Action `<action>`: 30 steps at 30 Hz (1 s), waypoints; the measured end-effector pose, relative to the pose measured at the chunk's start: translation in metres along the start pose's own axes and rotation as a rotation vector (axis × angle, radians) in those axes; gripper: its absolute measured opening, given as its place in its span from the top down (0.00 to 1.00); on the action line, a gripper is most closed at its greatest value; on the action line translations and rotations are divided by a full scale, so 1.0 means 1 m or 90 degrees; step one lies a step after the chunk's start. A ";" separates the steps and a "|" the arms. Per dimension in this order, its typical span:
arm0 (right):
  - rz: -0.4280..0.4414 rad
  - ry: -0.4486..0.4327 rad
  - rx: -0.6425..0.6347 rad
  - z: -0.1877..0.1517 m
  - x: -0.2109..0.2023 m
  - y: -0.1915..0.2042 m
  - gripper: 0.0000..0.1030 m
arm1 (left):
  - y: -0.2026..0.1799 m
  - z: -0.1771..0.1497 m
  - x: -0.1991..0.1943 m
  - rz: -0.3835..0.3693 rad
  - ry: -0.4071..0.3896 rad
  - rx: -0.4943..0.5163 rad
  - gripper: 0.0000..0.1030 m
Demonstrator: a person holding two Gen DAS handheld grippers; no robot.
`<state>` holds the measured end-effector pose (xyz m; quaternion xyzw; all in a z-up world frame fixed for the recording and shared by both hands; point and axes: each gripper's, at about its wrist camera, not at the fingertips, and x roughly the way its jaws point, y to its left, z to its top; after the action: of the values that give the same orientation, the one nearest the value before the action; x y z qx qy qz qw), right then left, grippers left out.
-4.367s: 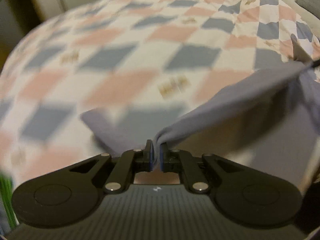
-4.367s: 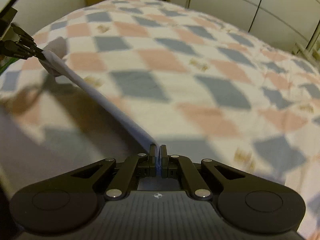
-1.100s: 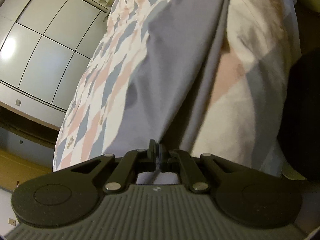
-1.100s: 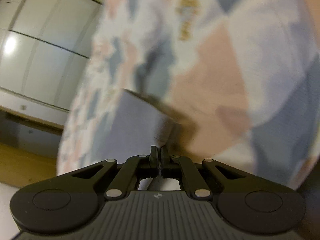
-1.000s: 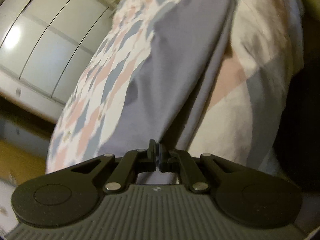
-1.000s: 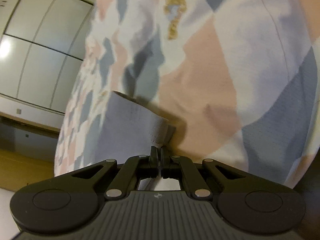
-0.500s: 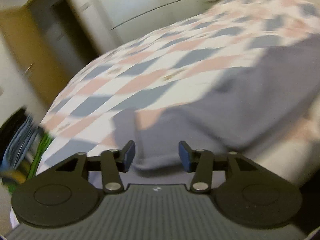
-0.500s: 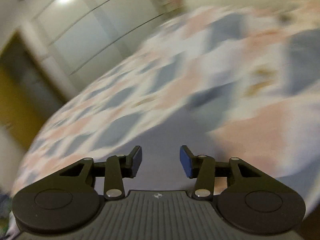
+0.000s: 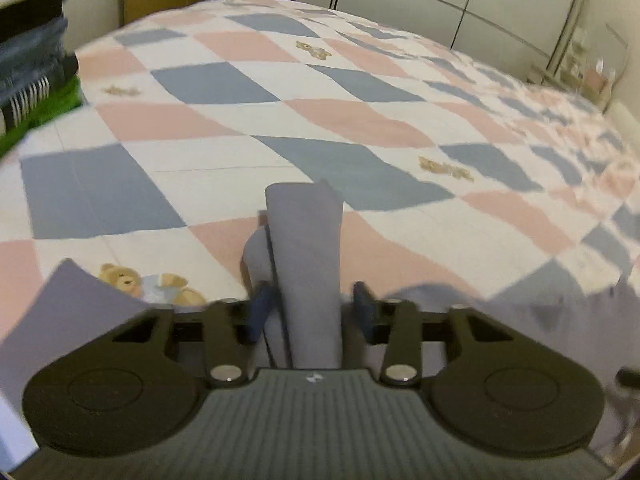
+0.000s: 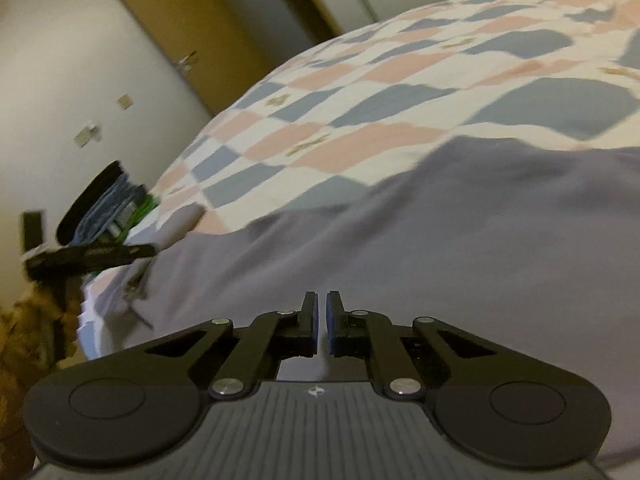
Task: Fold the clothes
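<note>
Left hand-held gripper [image 9: 307, 312] closing, jaws apart around grey garment [image 9: 308, 264] fold on bed [image 9: 320, 120]; right hand-held gripper [image 10: 320, 322] closing, narrow gap, nothing visibly pinched.

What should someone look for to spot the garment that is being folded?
Find the large quilt checked in pink, blue and white. The garment lies spread across its near side. It is the only plain grey-lilac cloth there, with no checks or teddy bears.
</note>
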<state>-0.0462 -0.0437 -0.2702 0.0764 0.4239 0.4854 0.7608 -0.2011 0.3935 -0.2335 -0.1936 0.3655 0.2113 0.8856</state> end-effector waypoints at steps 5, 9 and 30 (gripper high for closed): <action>0.009 0.012 -0.031 -0.008 0.011 0.026 0.90 | 0.022 -0.010 -0.058 -0.017 -0.169 -0.043 0.95; 0.005 0.016 -0.033 -0.013 0.013 0.033 0.88 | 0.058 -0.049 -0.097 0.013 -0.214 -0.121 0.94; -0.059 0.049 -0.160 -0.039 0.010 0.073 0.67 | 0.128 -0.087 -0.113 0.023 -0.204 -0.216 0.94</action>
<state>-0.1221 -0.0090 -0.2620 -0.0575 0.3917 0.5013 0.7694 -0.3890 0.4312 -0.2326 -0.2968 0.1831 0.3137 0.8832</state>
